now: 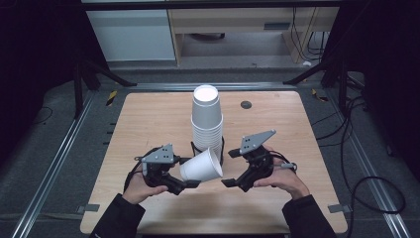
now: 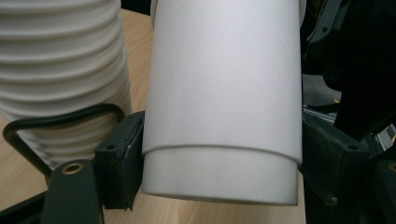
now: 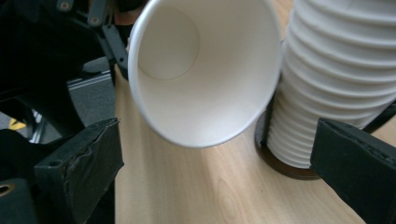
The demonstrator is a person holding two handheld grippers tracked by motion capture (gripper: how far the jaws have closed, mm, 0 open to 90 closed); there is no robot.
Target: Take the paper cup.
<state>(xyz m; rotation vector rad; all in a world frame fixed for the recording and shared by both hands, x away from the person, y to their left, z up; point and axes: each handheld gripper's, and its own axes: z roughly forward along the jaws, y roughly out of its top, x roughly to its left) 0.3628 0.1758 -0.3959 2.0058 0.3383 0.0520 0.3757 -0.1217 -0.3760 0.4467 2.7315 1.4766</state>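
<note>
A single white paper cup (image 1: 200, 167) lies on its side just above the table, with my left gripper (image 1: 190, 171) shut on its lower wall near the base. In the left gripper view the cup (image 2: 224, 93) is pressed between both black jaws of that gripper (image 2: 222, 172). My right gripper (image 1: 229, 168) stands open to the right of the cup's rim. In the right gripper view the cup's open mouth (image 3: 205, 70) faces the camera, ahead of and above the spread jaws of that gripper (image 3: 217, 168). Nothing lies between them.
A tall stack of white cups (image 1: 206, 121) stands upside down in a black wire holder (image 2: 56, 121) at the middle of the wooden table (image 1: 148, 124), right behind the held cup. A dark round grommet (image 1: 246, 104) sits at the back right. Bare wood lies left and right.
</note>
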